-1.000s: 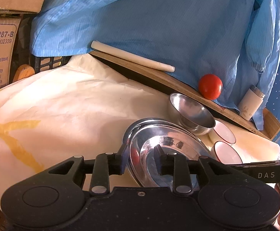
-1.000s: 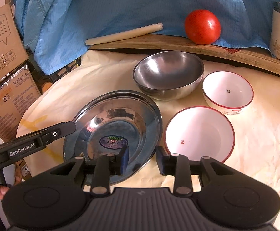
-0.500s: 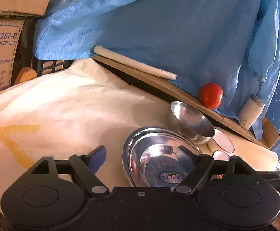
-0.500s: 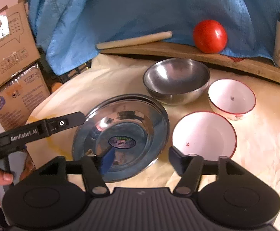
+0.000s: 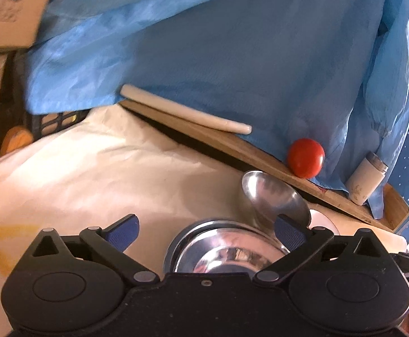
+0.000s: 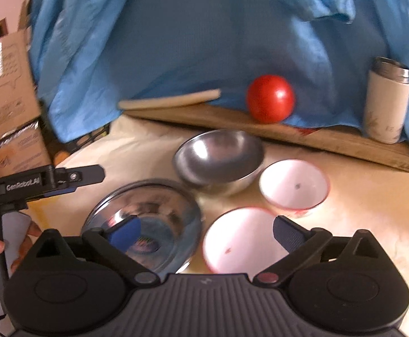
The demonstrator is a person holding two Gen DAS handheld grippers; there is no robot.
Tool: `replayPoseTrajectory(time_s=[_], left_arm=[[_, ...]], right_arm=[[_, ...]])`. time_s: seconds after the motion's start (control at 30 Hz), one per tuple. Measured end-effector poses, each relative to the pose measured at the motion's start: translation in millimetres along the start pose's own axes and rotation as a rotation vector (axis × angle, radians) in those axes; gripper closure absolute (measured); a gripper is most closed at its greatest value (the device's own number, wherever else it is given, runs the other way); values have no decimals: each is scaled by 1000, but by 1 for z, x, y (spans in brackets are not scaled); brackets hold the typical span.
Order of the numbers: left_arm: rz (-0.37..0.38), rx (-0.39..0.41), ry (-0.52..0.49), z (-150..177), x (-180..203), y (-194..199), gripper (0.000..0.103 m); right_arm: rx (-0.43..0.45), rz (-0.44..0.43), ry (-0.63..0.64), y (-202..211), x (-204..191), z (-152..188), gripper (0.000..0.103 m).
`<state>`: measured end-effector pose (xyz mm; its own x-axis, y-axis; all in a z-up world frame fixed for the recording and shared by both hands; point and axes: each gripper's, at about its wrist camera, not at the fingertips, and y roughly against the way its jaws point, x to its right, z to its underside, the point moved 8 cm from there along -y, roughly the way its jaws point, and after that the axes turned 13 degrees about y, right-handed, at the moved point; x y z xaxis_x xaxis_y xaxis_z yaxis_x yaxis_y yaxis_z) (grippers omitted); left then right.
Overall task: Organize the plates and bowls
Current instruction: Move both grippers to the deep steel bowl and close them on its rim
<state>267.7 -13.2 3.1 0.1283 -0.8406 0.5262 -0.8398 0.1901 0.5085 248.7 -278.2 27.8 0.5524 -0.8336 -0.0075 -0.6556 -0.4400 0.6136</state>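
Both grippers opening, plate [image 6: 159,210] released.

Makeshift storeroom tabletop: cardboard boxes [image 6: 4,90], draped blue cloth [image 6: 204,33], paper-covered table [image 5: 106,174].

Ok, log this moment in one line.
left gripper: opening, empty | right gripper: opening, empty | steel plate: on table, released

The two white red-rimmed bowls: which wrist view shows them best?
The right wrist view. There the smaller white red-rimmed bowl is seen whole and the larger white red-rimmed bowl nearly whole, side by side on the cream cloth. The left wrist view gives only a white sliver behind the steel bowl.
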Motion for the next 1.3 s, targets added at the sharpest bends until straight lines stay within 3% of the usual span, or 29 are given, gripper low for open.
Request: replayPoseTrajectory(time_s=[0.23, 0.63, 1.17, 1.3], left_arm=[[6, -52, -47, -16, 25, -35, 1], [-10, -177, -86, -14, 42, -98, 1], [-41, -237, -84, -11, 35, -136, 1], [-13, -242, -78, -11, 37, -137, 8]], right_arm=[[12, 57, -64, -15, 39, -7, 1], [-2, 103, -48, -57, 69, -28, 1], [-38, 81, -20, -108, 73, -47, 36], [-49, 88, -16, -116, 72, -47, 44]])
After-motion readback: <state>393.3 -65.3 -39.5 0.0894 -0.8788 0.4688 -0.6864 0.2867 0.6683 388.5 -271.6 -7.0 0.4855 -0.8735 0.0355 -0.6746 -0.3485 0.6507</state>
